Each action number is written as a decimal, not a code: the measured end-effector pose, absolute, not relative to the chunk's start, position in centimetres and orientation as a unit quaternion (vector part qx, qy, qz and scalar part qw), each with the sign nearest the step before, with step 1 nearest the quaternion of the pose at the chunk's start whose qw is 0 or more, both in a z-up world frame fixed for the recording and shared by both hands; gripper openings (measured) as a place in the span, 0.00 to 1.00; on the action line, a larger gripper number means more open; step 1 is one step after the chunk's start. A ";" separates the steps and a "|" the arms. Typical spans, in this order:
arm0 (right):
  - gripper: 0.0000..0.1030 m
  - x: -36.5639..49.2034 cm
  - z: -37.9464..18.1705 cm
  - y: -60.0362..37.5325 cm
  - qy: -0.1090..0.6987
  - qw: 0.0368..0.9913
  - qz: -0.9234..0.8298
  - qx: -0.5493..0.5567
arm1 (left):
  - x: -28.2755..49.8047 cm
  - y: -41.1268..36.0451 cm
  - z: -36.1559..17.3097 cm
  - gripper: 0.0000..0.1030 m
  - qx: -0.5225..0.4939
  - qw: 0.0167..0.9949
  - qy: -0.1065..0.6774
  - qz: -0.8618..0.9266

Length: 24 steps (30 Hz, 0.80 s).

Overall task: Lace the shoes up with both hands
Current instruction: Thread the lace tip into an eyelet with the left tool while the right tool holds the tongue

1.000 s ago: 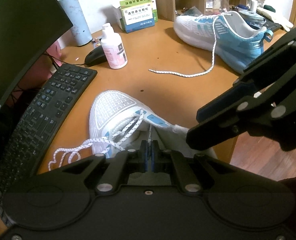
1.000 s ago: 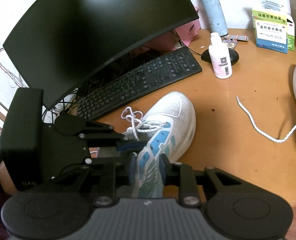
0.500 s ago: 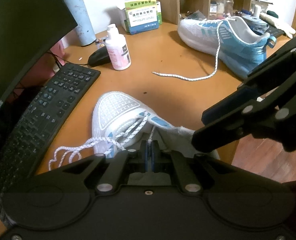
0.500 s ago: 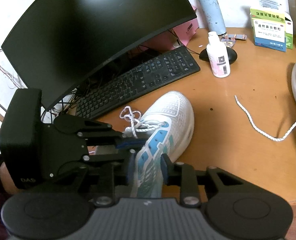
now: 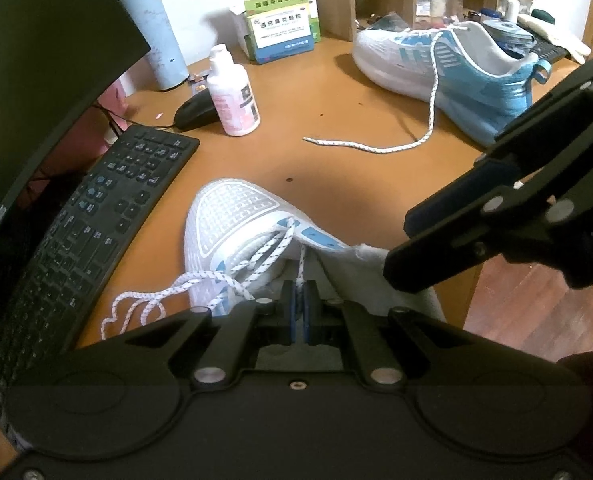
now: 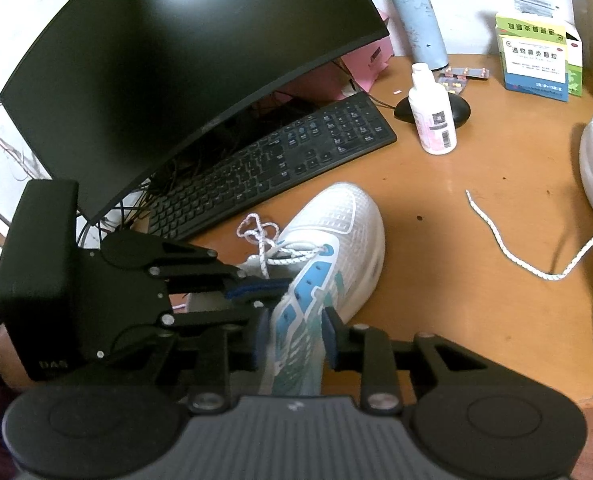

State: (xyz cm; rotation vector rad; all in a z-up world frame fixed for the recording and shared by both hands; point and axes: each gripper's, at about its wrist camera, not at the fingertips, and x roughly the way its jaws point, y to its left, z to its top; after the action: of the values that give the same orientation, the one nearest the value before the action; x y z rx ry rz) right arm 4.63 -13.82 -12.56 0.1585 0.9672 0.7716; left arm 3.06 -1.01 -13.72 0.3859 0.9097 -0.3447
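Observation:
A white and blue shoe [image 5: 236, 220] lies at the desk's front edge, toe pointing away from me; it also shows in the right wrist view [image 6: 332, 232]. My left gripper [image 5: 298, 304] is shut on a strand of its white speckled lace [image 5: 301, 264] above the tongue. The lace's loose end lies coiled left of the shoe [image 5: 136, 308]. My right gripper [image 6: 294, 334] is shut on the shoe's blue-striped side wall near the heel. A second shoe [image 5: 448, 64] lies at the back right, its lace [image 5: 376, 146] trailing over the desk.
A black keyboard [image 5: 96, 216] and a curved monitor [image 6: 184, 64] stand left of the shoe. A white bottle [image 5: 234, 96], a black mouse [image 5: 194, 110], a blue flask [image 5: 154, 36] and medicine boxes [image 5: 282, 26] stand behind. The desk edge [image 5: 472, 304] drops to the floor at right.
Both gripper views have drawn back and up slightly. The grips on the lace and the shoe are unchanged.

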 end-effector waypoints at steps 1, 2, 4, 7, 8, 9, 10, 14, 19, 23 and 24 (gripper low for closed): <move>0.28 4.6 -12.6 -13.8 0.453 0.812 0.361 0.075 | 3.1 -1.0 -13.7 0.01 0.185 0.866 0.435 -0.165; 0.28 4.6 -12.5 -13.8 0.453 0.812 0.361 0.074 | 3.1 -1.0 -13.7 0.01 0.186 0.865 0.435 -0.166; 0.28 4.7 -12.5 -13.9 0.454 0.811 0.362 0.075 | 3.1 -1.1 -13.8 0.01 0.188 0.864 0.435 -0.168; 0.28 4.8 -12.4 -14.0 0.454 0.809 0.366 0.072 | 3.0 -1.2 -13.8 0.01 0.193 0.863 0.435 -0.170; 0.28 4.8 -12.4 -14.0 0.454 0.809 0.366 0.072 | 3.1 -1.2 -13.9 0.01 0.193 0.863 0.435 -0.170; 0.28 4.8 -12.4 -14.0 0.454 0.809 0.366 0.072 | 3.1 -1.2 -13.9 0.01 0.194 0.863 0.435 -0.170; 0.28 4.8 -12.4 -14.0 0.454 0.809 0.366 0.071 | 3.1 -1.2 -13.9 0.01 0.193 0.863 0.435 -0.170; 0.28 4.8 -12.4 -14.0 0.454 0.809 0.366 0.071 | 3.1 -1.3 -13.9 0.01 0.189 0.863 0.436 -0.171; 0.28 4.7 -12.5 -14.0 0.455 0.809 0.366 0.072 | 3.2 -1.2 -13.8 0.01 0.181 0.866 0.434 -0.170; 0.29 4.7 -12.5 -13.9 0.456 0.808 0.366 0.072 | 3.3 -1.2 -13.7 0.01 0.173 0.869 0.432 -0.170; 0.29 4.7 -12.5 -13.9 0.456 0.808 0.366 0.073 | 3.3 -1.2 -13.7 0.01 0.171 0.869 0.432 -0.170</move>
State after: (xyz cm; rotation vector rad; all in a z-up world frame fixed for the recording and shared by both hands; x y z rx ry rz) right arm 4.71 -13.93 -12.55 0.1553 0.9757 0.7825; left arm 3.28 -1.18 -13.72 0.3586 0.9030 -0.3562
